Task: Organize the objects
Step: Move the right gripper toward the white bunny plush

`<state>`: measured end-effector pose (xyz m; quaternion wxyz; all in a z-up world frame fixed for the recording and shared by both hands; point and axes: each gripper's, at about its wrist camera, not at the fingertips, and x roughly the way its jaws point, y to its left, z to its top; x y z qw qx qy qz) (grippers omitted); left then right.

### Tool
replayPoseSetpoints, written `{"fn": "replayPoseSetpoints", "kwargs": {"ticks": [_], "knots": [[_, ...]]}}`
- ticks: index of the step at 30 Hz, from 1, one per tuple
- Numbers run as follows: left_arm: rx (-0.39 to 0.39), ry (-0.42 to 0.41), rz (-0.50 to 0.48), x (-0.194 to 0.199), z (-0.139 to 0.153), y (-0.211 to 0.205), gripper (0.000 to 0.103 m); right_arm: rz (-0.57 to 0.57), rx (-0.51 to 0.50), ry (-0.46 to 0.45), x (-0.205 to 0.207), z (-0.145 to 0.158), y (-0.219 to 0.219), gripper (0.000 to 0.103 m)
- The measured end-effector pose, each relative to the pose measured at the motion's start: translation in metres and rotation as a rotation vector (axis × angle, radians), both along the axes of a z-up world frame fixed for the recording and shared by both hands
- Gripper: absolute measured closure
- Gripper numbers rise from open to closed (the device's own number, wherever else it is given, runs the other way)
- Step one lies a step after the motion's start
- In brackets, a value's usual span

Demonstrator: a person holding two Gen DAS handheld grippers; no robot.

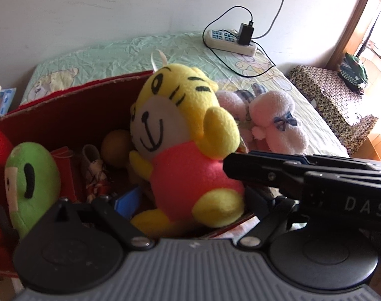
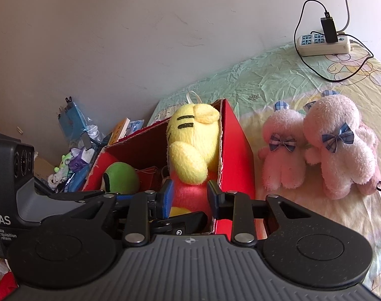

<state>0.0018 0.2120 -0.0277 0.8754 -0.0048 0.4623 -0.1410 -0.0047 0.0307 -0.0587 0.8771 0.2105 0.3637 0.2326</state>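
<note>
The right gripper (image 2: 189, 197) pinches the tiger plush (image 2: 190, 148) at its pink belly, one blue pad on each side, and the stuffing bulges slightly between them. The toy sits upright in the red cardboard box (image 2: 236, 155), against the box's right wall near the front corner, head above the rim. The left gripper (image 1: 180, 195) hovers at the box's near edge with its jaws spread; its right finger stands beside the toy's pink body, and I cannot tell whether it touches.

My reading is that this plush is light, soft and squashy, so it will deform under pressure rather than slip or break. The belly is a fair hold; an arm or the narrower neck would also suit, though the head may flop.

Deeper in the box lie a green plush (image 1: 31, 175) by the left wall, a brown ball (image 1: 115, 148) towards the back and some small oddments. Beyond the right wall, two pink bunnies (image 2: 320, 148) stand on the bed (image 2: 265, 80), touching each other, probably equally soft. A power strip (image 2: 323, 44) lies at the bed's far edge by the wall.
</note>
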Motion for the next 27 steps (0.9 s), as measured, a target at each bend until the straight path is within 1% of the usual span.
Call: {"fn": "replayPoseSetpoints", "kwargs": {"ticks": [5, 9, 19, 27], "knots": [[0.036, -0.016, 0.054, -0.006, 0.005, -0.008, 0.015, 0.025, 0.017, -0.01, -0.001, 0.003, -0.009, 0.07], [0.069, -0.036, 0.094, -0.012, 0.011, -0.016, 0.015, 0.044, 0.025, -0.014, -0.002, 0.004, -0.019, 0.068], [0.115, -0.035, 0.175, -0.019, 0.016, -0.034, 0.015, 0.094, 0.043, -0.002, 0.003, 0.002, -0.042, 0.068], [0.162, -0.086, 0.197, -0.034, 0.032, -0.052, 0.015, 0.103, 0.04, 0.025, 0.007, -0.006, -0.079, 0.067]]}}
